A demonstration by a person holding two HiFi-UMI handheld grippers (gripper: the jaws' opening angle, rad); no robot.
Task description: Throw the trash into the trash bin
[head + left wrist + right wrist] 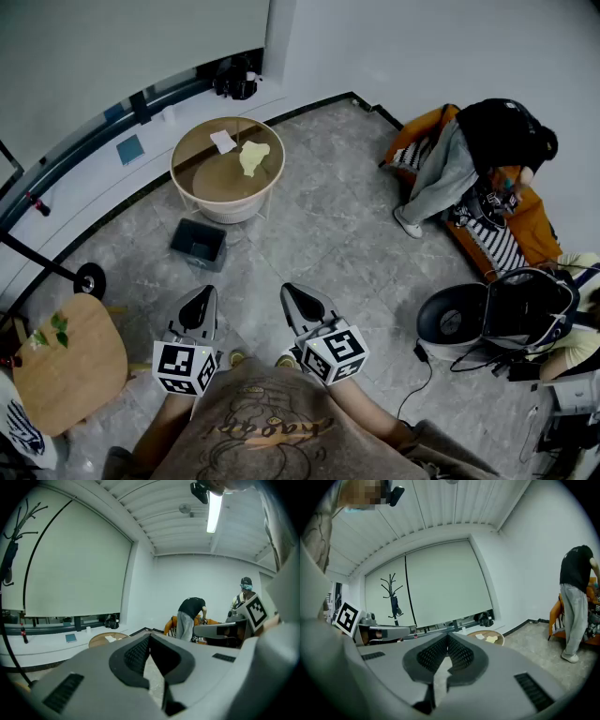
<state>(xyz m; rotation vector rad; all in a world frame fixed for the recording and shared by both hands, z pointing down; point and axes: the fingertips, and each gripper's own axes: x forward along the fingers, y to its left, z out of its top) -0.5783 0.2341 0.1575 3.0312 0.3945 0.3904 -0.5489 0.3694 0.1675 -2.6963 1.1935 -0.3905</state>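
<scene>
Both grippers were held close to the person's body, aimed over the grey floor toward the round table (211, 180). The left gripper (201, 294) had its jaws pressed together with nothing between them, and the right gripper (290, 290) was the same, its pads meeting at the tips. The trash lay on the tabletop. A crumpled yellow piece (253, 157) sat near the middle, its long axis running away from the person, with a small white scrap (223, 141) just beside it on the left. The dark trash bin (198, 245) stood on the floor, mouth up, just beside the table's near edge, between the table and the left gripper
</scene>
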